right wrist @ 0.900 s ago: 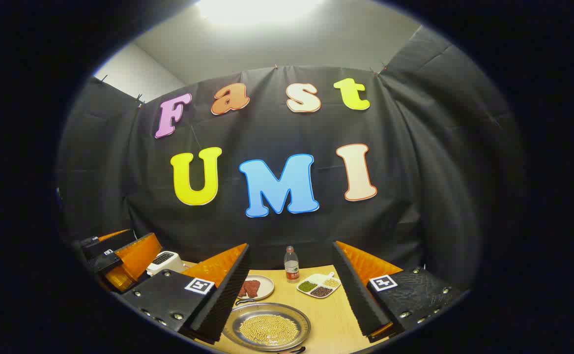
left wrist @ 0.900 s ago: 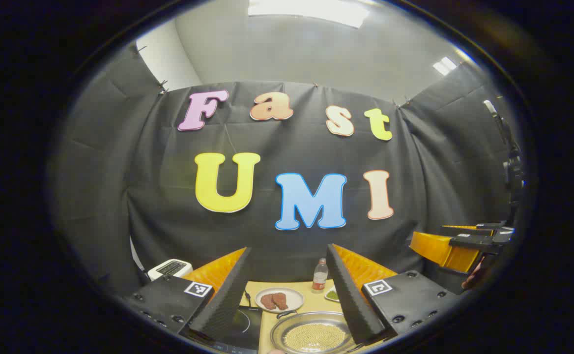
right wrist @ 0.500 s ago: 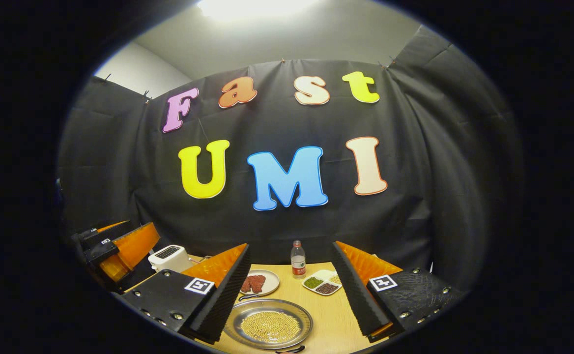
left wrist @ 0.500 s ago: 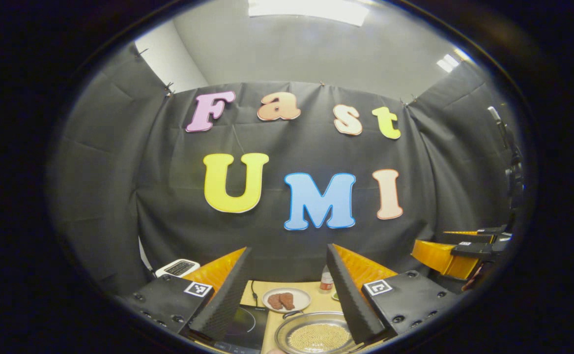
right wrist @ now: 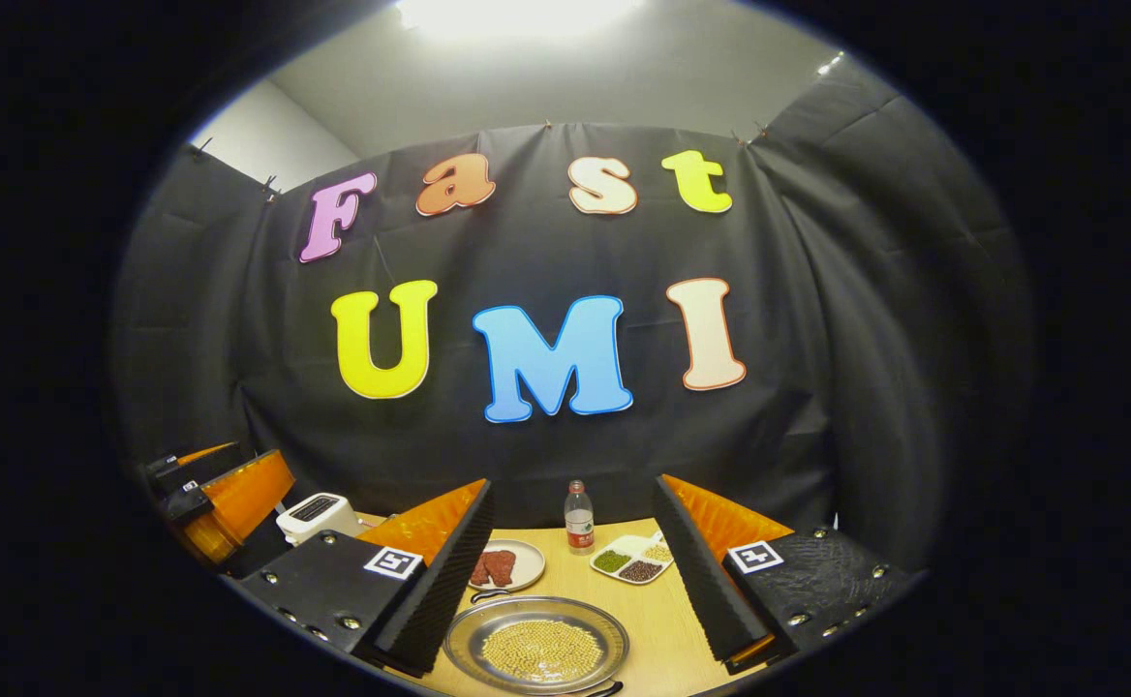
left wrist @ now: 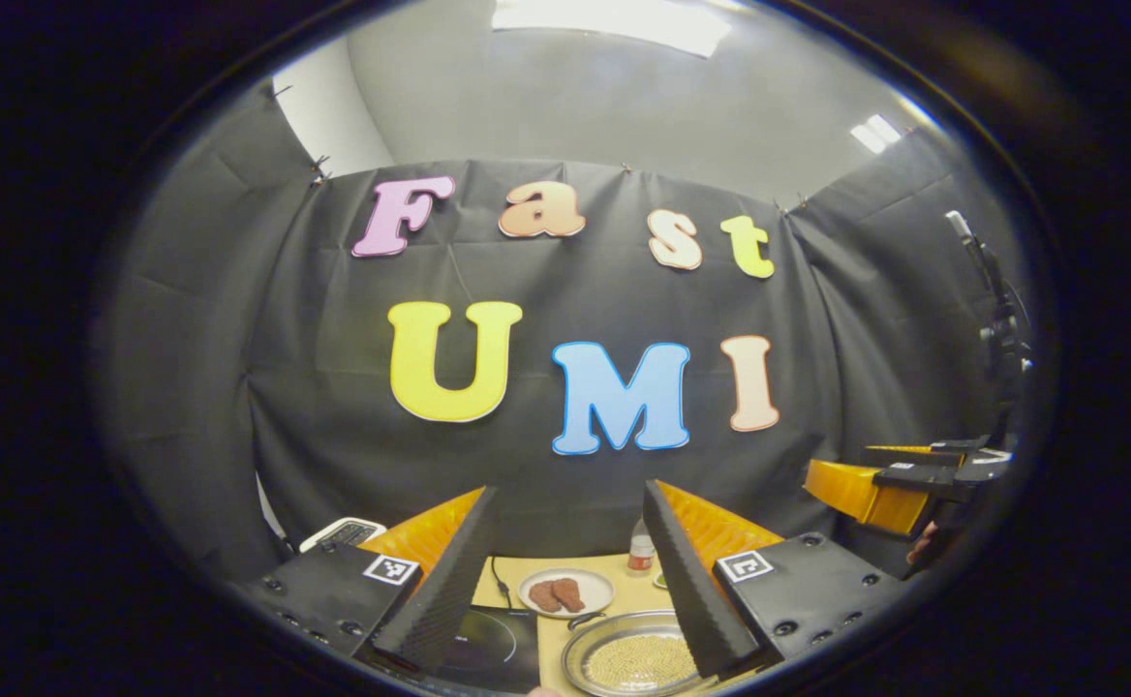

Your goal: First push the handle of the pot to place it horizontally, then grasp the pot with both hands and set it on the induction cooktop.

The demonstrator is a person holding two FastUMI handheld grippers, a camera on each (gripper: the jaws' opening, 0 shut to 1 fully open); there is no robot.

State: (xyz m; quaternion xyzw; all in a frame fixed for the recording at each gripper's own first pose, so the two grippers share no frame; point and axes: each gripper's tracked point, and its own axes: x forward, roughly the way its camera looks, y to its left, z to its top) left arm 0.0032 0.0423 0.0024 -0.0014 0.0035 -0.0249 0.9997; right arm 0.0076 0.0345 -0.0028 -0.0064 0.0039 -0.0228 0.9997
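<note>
The pot [right wrist: 536, 647], a shallow round metal pan filled with small yellow grains, is seen resting on the wooden tabletop [right wrist: 657, 620] in the right gripper view, low between that tool's fingers; a dark handle [right wrist: 490, 596] is visible at its far rim and another at its near rim. In the left gripper view the pot [left wrist: 628, 660] lies just to the right of the black induction cooktop [left wrist: 503, 634], beside it and not on it. Beyond the pot a plate of brown meat pieces [right wrist: 500, 566], a small bottle [right wrist: 578, 518] and a divided dish of beans [right wrist: 631, 561] are set toward the black cloth wall, and a white toaster [right wrist: 312, 513] stands at the left. The right tool [right wrist: 575, 590] is held above the tabletop with its jaws wide apart, nothing between them. The left tool [left wrist: 570, 581] is likewise spread open and empty, and is also seen at the left edge of the right gripper view.
</note>
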